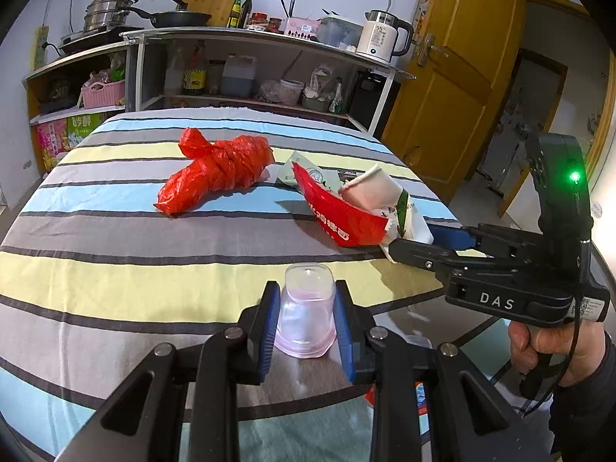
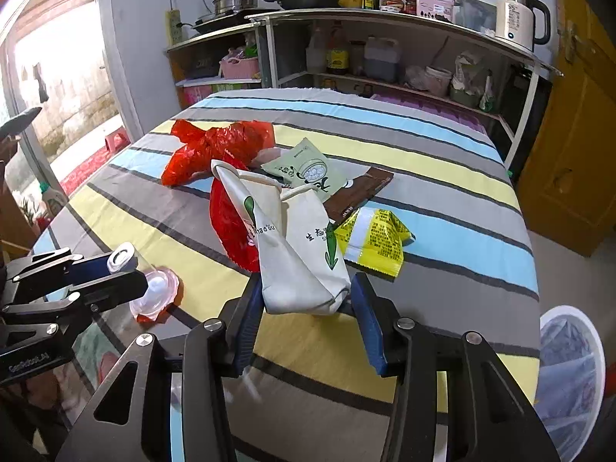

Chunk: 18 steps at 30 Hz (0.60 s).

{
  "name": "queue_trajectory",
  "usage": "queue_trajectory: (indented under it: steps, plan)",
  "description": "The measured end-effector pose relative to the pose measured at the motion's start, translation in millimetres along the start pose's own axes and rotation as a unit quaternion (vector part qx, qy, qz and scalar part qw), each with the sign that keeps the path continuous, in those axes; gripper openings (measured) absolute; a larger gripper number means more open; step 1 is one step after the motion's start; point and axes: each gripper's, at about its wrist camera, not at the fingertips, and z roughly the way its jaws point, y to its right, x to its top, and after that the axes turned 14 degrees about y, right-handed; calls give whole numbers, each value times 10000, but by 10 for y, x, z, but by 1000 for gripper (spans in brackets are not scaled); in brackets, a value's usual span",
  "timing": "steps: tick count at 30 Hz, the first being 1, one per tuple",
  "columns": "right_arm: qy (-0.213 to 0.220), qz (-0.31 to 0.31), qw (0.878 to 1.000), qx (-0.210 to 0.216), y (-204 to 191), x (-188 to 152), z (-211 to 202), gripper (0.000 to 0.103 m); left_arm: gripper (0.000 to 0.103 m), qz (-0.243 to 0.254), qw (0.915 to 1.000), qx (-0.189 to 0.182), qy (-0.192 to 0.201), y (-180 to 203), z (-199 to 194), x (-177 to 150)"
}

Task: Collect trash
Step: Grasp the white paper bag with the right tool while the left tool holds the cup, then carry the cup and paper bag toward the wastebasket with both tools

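Note:
My left gripper (image 1: 306, 308) is shut on a clear plastic cup (image 1: 306, 312), held upside down just above the striped tablecloth (image 1: 115, 269); the same cup shows in the right wrist view (image 2: 154, 292). My right gripper (image 2: 308, 308) is shut on a crumpled white paper cup (image 2: 300, 261) at the table's near side; it also shows in the left wrist view (image 1: 415, 248). A knotted red plastic bag (image 1: 219, 169) lies mid-table. A red wrapper (image 1: 342, 219), a green sachet (image 2: 308, 169), a brown packet (image 2: 358, 192) and a yellow wrapper (image 2: 373, 242) lie around the paper cup.
A bin lined with a clear bag (image 2: 569, 369) stands at the table's right, below its edge. Behind the table is a shelf unit (image 1: 250, 61) with a kettle (image 1: 383, 36), pots and bottles. A wooden door (image 1: 454, 77) is at the right.

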Motion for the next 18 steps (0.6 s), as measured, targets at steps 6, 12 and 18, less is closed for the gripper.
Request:
queue_trajectory:
  steps: [6, 12, 18]
  plan:
    - [156, 167, 9997, -16, 30, -25, -201, 47, 29, 50, 9999, 26, 101, 42, -88, 40]
    - [333, 358, 9988, -81, 107, -69, -458, 47, 29, 167, 9996, -2, 221, 163, -198, 111]
    - [515, 551, 9969, -203, 217, -127, -748, 47, 29, 333, 9987, -161, 357, 376, -308, 210]
